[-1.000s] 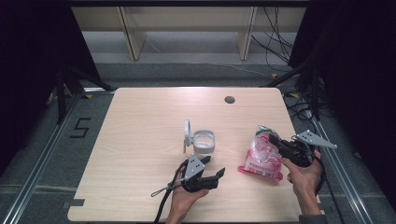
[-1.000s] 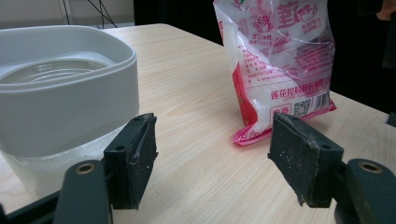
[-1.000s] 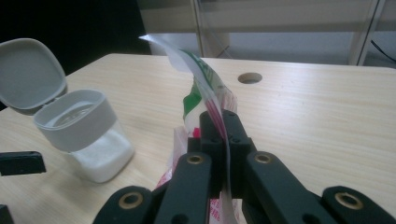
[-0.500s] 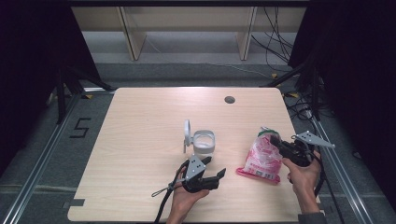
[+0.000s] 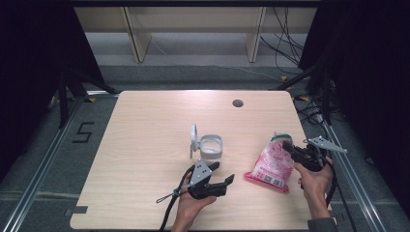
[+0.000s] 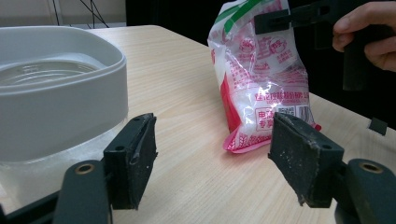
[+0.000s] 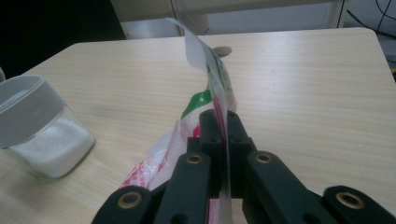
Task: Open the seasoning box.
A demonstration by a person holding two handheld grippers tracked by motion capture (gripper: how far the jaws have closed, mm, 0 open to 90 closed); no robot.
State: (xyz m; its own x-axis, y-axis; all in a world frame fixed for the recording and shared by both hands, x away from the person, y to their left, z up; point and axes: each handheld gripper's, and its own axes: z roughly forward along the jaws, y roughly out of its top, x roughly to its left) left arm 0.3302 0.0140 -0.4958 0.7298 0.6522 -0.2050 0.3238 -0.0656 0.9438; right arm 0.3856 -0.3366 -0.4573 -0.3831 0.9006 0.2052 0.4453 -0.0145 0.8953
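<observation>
— Where is the bag, and who has it?

— The pink-and-white bag [image 5: 270, 163] stands on the table [image 5: 145, 125] at the near right; my right gripper [image 5: 289, 146] has its top edge; the jaws are clamped flat on the clear plastic strip above the green band, which sticks up between them in the right gripper view [image 7: 219, 116]; the bag's bottom edge rests on the wood while the top is pinched and held up.

— And your left?

— My left gripper [image 5: 225, 173] lies low at the near middle of the table; its jaws stand wide apart with nothing between them; the pads [image 6: 135, 154] point toward the bag [image 6: 261, 79], which is a little way off to the right.

— What else is close by?

— The clear container [image 5: 211, 146] with a grey rim sits just beyond my left gripper, left of the bag; its lid [image 5: 194, 137] is flipped up on its left side; in the right gripper view white grains fill the lower part of the container [image 7: 42, 140]; a small dark round hole [image 5: 237, 103] lies at the far edge of the table.
</observation>
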